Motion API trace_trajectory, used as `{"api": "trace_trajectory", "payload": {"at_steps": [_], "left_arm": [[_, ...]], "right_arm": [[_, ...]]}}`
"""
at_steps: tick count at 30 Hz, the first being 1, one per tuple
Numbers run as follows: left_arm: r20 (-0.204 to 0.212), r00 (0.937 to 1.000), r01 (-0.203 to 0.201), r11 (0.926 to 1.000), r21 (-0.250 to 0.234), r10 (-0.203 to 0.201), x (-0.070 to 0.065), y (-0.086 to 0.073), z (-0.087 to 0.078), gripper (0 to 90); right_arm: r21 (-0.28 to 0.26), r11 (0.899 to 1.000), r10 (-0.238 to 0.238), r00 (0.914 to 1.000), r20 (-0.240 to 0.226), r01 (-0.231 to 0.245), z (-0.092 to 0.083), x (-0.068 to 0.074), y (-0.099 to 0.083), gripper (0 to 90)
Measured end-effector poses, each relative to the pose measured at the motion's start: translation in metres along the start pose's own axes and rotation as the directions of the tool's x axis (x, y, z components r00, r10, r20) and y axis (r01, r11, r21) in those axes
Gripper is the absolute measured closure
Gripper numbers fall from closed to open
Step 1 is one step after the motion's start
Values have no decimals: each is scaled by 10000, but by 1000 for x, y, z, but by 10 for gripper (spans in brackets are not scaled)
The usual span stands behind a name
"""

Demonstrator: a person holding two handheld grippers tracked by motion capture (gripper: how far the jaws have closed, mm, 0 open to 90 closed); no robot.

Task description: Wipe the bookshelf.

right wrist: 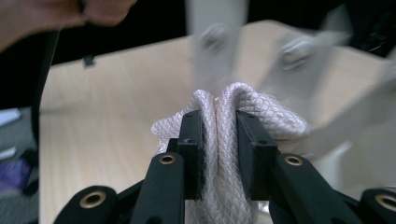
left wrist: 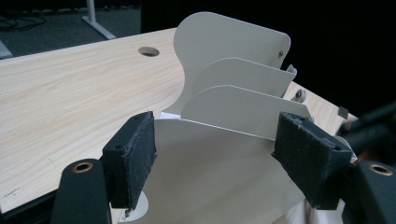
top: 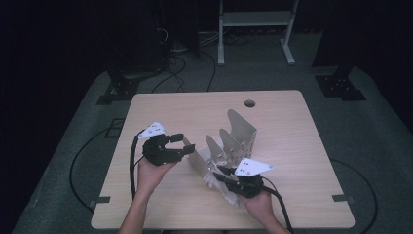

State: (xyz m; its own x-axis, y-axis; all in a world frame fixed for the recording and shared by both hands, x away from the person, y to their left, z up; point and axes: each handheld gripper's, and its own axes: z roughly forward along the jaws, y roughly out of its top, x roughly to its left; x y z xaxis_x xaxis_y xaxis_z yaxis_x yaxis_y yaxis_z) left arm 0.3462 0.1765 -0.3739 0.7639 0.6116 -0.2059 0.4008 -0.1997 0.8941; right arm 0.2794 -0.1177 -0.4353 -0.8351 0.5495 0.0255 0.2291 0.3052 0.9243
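The right gripper (top: 229, 176), jaws clenched on bunched white cloth (right wrist: 224, 140), sits at the near end of the divider rack (top: 229, 141), while the left gripper (top: 181, 144) straddles its near plate with jaws released.

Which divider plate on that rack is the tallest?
The rearmost plate of the rack, farthest from the left gripper; the nearer plates stand lower.

A light wooden table (top: 287, 126) carries a beige metal divider rack (top: 234, 141) near its middle.

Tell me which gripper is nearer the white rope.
Right. The right gripper is shut on the white rope, at the near end of the metal rack. The left gripper is open across the rack's front plate.
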Motion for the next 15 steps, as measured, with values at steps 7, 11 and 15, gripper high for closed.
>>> {"api": "trace_trajectory", "payload": {"at_steps": [7, 11, 15], "left_arm": [[70, 9999, 143, 9999, -51, -143, 0, 0, 0, 288], [69, 10000, 21, 10000, 15, -21, 1, 0, 1, 288], [69, 10000, 52, 10000, -11, -52, 1, 0, 1, 288]], "right_arm": [[-281, 9996, -63, 9996, -282, 55, 4, 7, 13, 723], [-347, 9994, 51, 10000, -1, -51, -4, -2, 15, 723], [-552, 9982, 265, 9992, 288, -249, -12, -9, 17, 723]]}}
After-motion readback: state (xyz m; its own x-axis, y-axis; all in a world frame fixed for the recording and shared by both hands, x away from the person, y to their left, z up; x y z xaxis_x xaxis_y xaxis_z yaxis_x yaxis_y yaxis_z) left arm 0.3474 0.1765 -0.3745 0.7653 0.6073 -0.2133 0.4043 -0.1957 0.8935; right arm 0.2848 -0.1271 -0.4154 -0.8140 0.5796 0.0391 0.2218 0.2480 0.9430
